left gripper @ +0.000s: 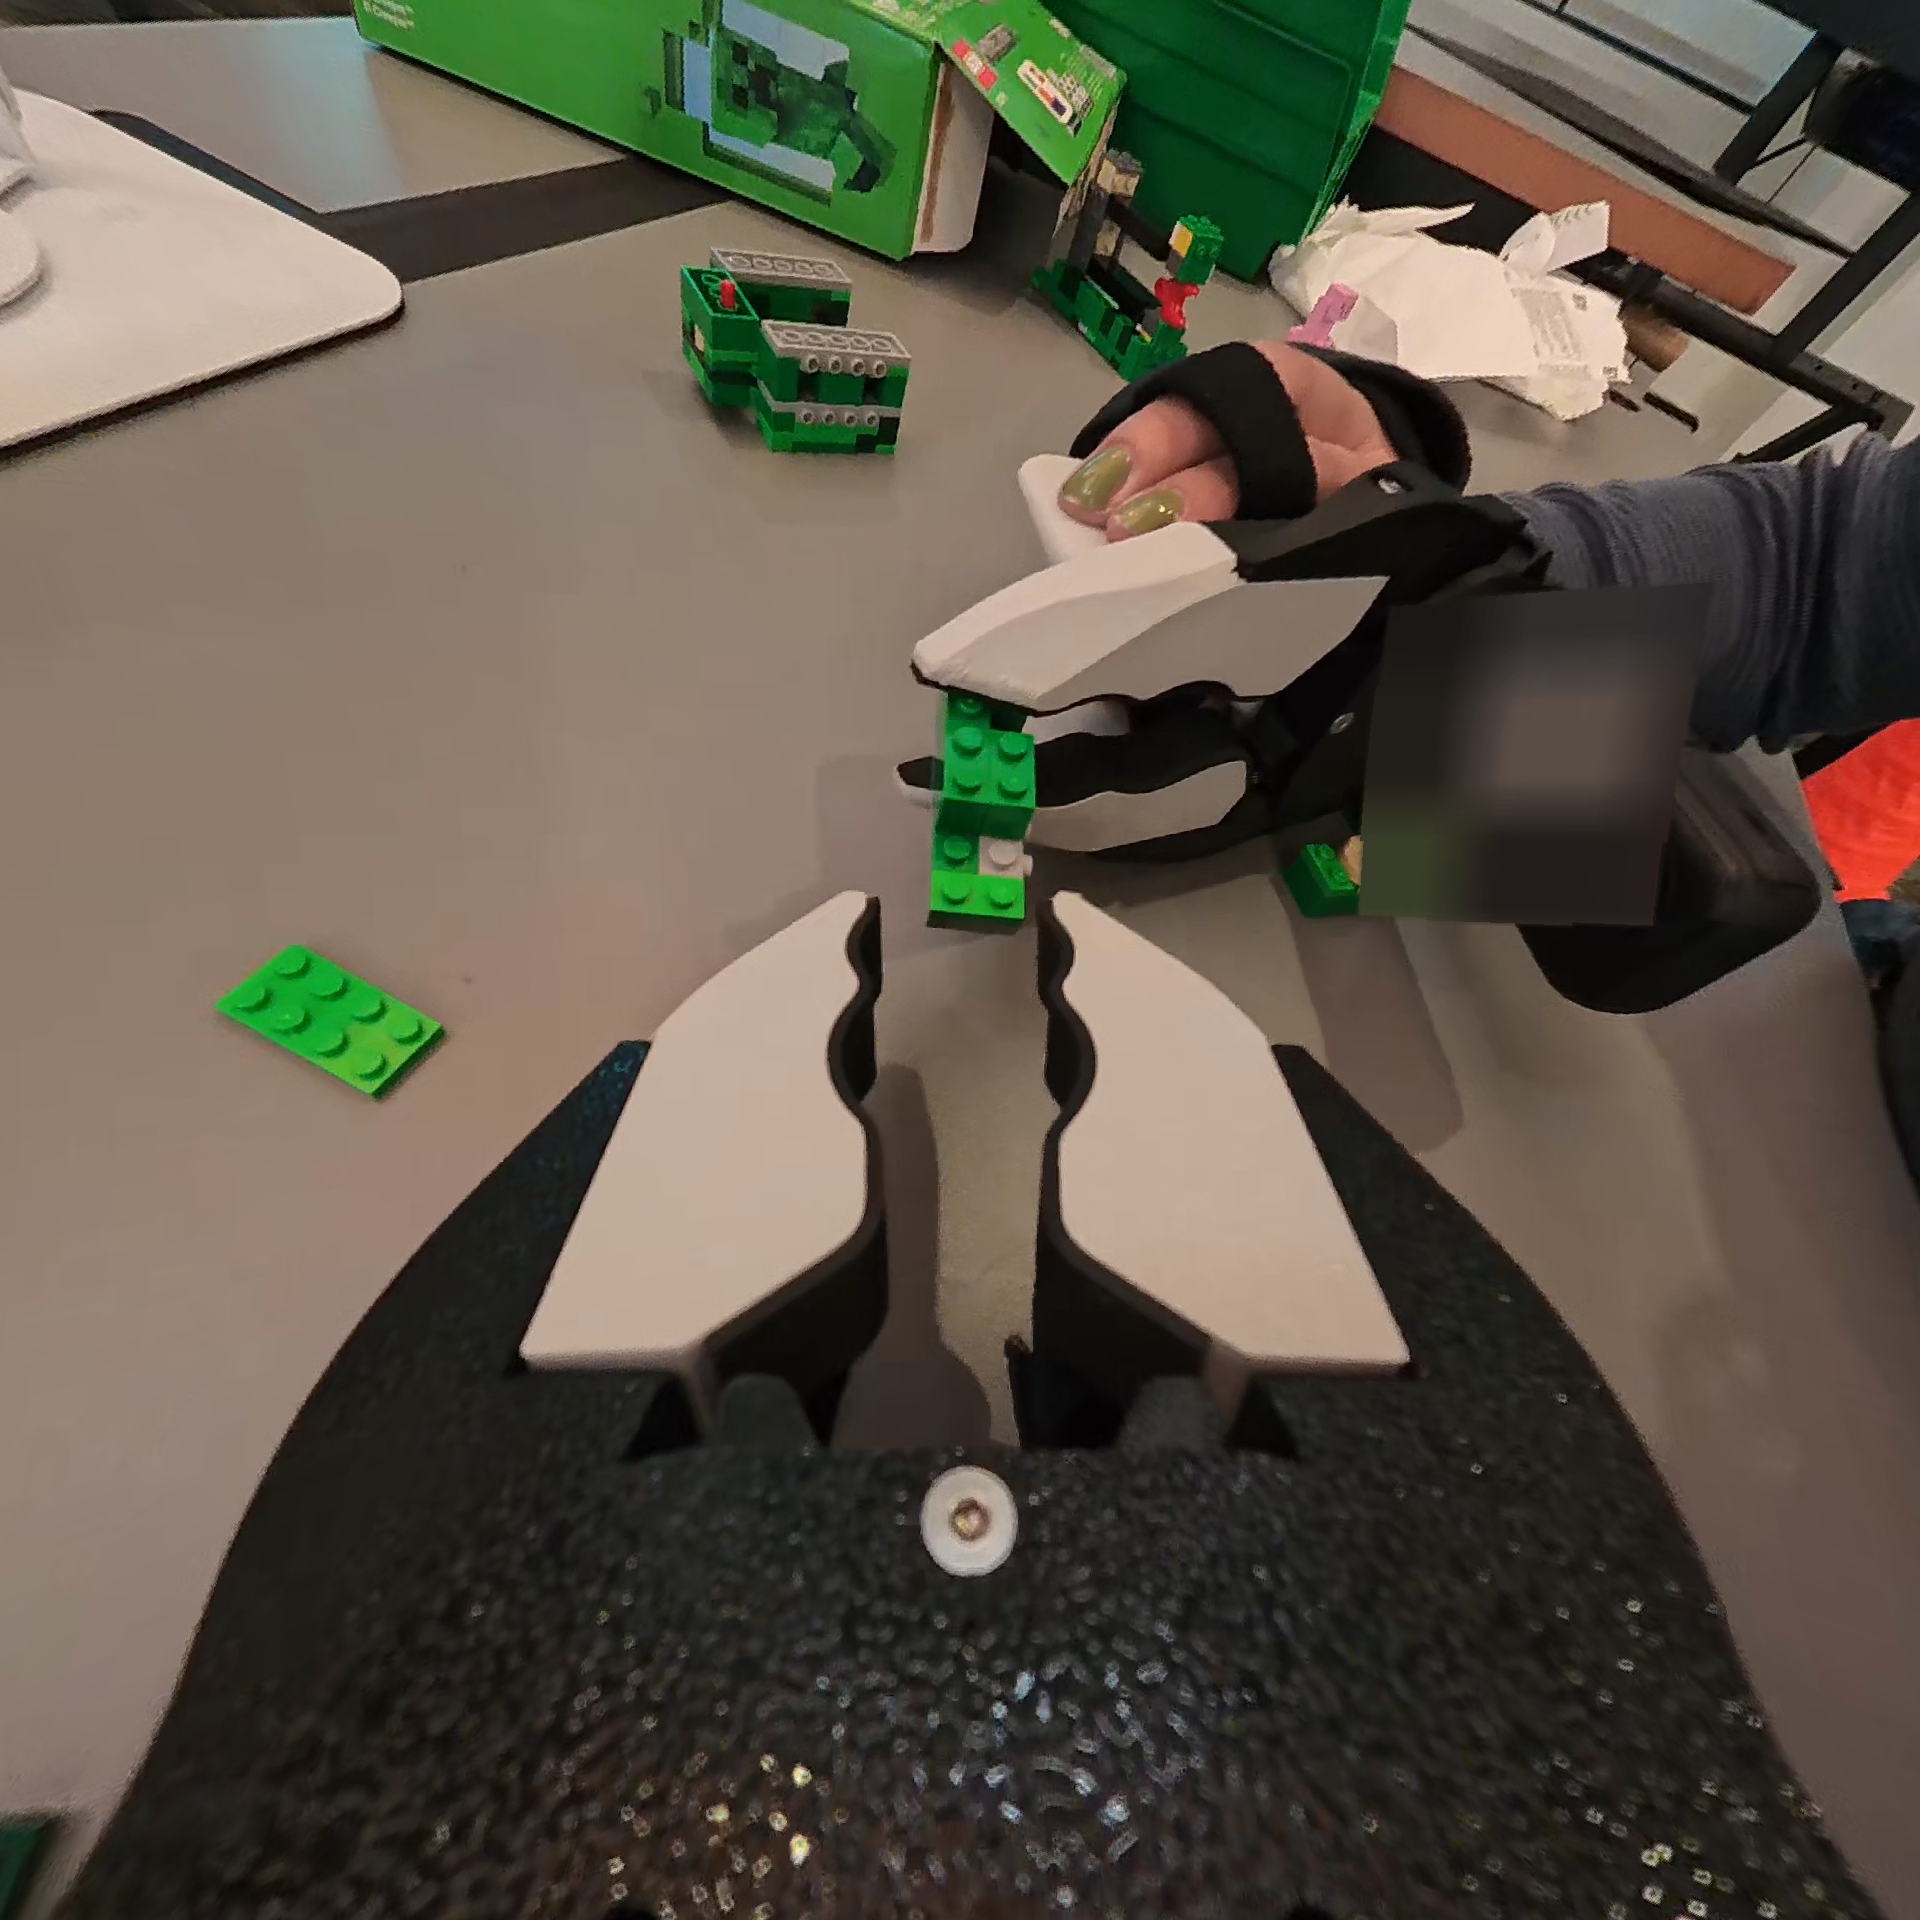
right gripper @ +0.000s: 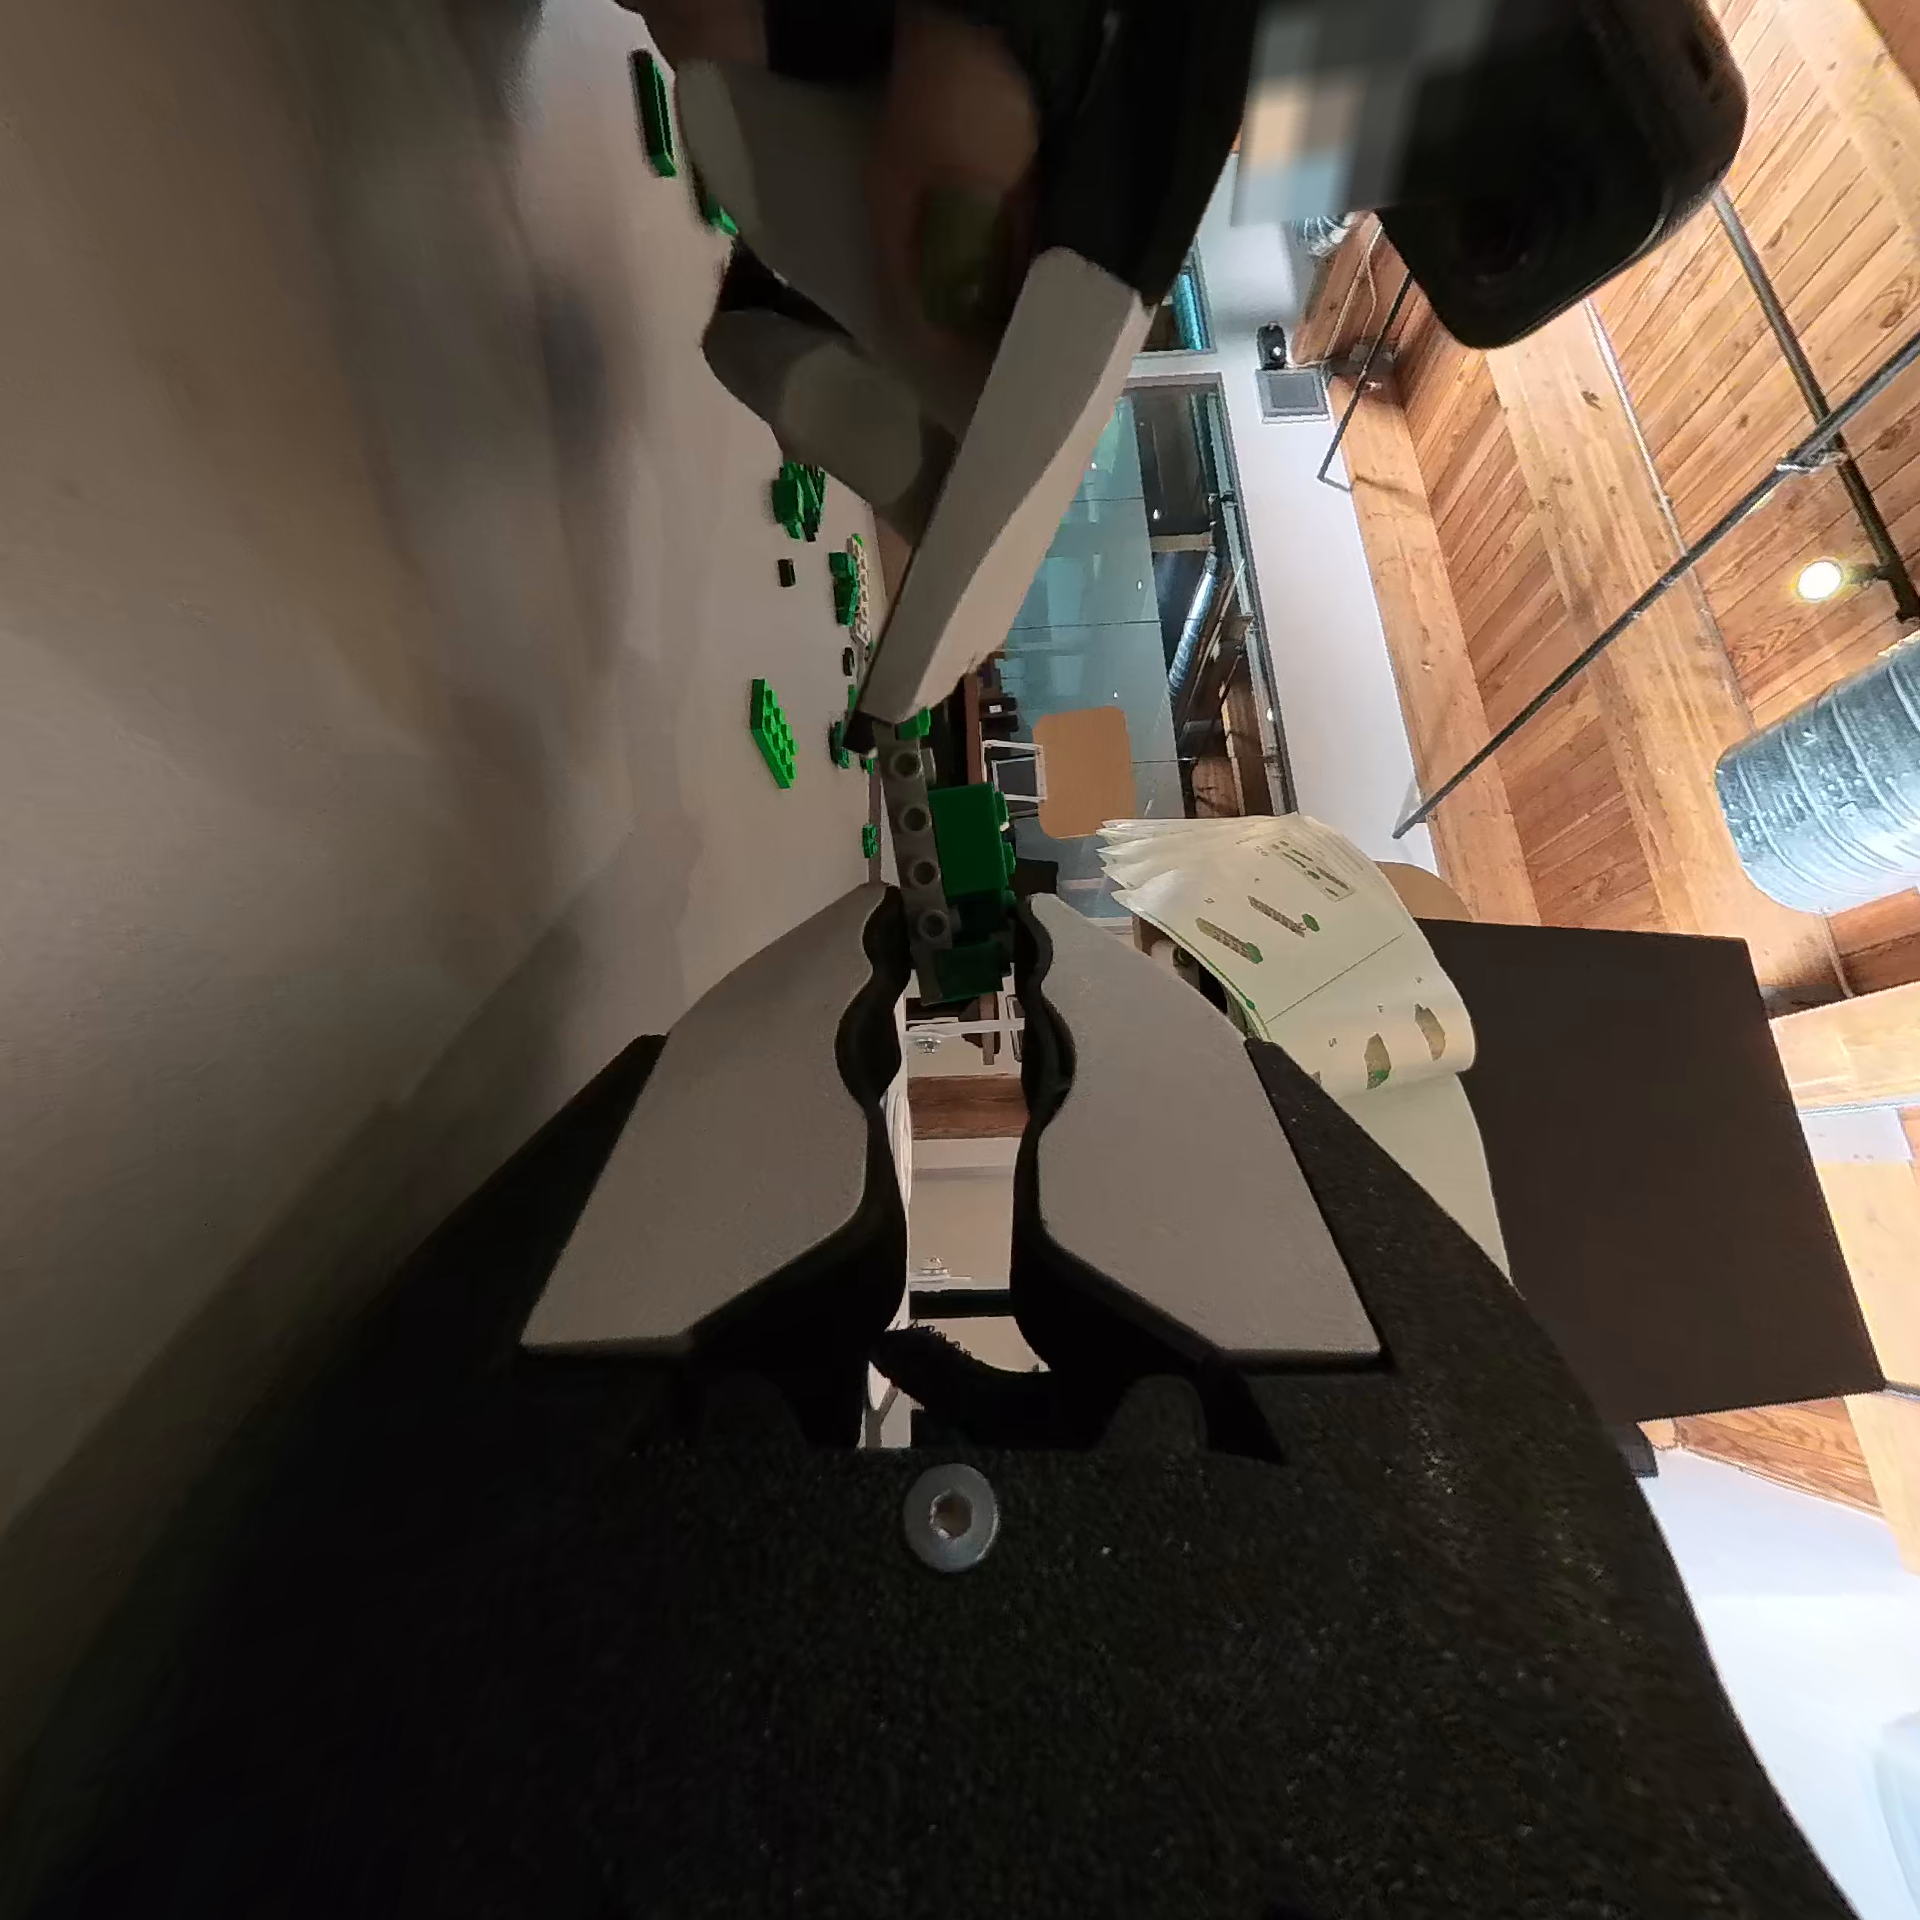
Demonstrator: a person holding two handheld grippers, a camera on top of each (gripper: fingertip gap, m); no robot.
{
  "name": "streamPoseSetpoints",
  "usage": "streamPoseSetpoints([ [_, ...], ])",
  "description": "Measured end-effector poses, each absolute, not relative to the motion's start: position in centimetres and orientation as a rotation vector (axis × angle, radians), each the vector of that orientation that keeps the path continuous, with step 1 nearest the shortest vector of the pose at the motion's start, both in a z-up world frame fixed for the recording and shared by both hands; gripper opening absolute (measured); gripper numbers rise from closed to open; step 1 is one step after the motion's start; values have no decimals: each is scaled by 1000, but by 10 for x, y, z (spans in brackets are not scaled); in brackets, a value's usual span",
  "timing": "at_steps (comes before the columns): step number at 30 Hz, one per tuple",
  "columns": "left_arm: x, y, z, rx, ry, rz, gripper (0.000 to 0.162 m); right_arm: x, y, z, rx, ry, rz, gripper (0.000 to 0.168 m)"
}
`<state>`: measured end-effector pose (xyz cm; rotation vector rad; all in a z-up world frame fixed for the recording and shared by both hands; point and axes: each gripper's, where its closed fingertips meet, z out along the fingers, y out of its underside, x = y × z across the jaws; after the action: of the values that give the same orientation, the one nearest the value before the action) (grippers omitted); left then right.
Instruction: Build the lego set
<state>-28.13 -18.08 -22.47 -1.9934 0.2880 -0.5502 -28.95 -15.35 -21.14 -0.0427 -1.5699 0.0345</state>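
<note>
My right gripper (left gripper: 971, 727) pinches the green brick stack (left gripper: 982, 821) at twelve o'clock of my left gripper (left gripper: 956, 914), whose fingers gape empty; I should close squarely on its base, steadying before pressing bricks.

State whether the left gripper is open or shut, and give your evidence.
Open. In the left wrist view, the left gripper shows a clear gap of grey table between its fingertips, and they touch nothing; the green brick assembly stands just beyond them.
</note>
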Motion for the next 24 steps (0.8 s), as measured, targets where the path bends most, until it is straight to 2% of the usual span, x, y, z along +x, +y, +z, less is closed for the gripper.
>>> streamPoseSetpoints([
  [24,-279,-182,-220,-1959,307,-572,26,-289,-151,-201,-62,-1513,43,19],
])
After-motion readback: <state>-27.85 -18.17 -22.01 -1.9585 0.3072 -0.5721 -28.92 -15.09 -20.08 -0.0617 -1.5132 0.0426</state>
